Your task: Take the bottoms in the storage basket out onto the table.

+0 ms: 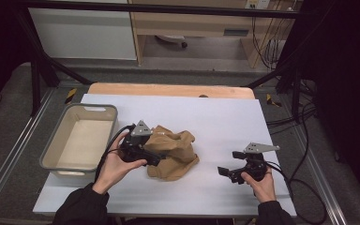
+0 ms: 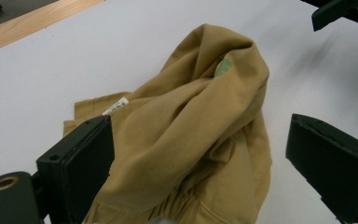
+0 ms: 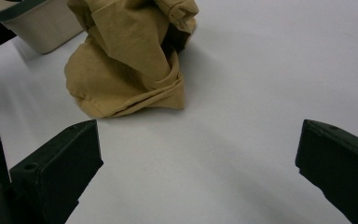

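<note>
Here, crumpled tan cloth garment is seen heaped mid-table on white sheet, right of empty beige plastic bin; left gripper is spread wide, cloth bulging between jaws, ungripped; right gripper is held agape over bare sheet, apart from cloth.

The tan garment is soft matt cloth — creased, with a gathered hem and a small white label sewn in. It lies on a smooth, matt white table cover; bare pale wood shows along the far edge. The bin to the left looks like smooth plastic, grey-rimmed. Both grippers' jaws are matt black — plastic, seemingly.
</note>
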The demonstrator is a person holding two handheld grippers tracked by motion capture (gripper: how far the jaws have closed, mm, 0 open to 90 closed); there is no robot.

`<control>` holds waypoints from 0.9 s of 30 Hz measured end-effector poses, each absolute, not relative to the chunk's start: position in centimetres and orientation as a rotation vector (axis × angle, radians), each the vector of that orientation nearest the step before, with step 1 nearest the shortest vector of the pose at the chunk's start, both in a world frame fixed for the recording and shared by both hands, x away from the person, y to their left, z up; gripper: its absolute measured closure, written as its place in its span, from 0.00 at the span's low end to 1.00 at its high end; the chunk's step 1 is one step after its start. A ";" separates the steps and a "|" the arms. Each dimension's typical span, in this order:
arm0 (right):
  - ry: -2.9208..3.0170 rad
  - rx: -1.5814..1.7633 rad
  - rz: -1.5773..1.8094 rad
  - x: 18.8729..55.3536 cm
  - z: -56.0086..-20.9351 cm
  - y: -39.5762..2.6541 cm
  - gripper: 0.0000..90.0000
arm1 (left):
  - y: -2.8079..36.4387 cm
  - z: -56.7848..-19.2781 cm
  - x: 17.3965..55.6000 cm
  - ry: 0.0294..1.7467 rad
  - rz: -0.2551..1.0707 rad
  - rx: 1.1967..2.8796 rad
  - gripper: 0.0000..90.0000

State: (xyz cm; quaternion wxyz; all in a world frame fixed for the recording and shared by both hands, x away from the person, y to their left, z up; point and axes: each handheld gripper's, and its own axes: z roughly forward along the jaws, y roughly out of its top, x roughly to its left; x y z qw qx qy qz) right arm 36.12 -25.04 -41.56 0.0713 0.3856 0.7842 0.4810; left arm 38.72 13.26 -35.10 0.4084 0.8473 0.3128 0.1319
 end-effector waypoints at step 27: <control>2.359 1.163 1.443 36.1 -41.6 -25.0 0.01 | 18.2 -36.8 37.5 0.874 0.369 2.127 0.08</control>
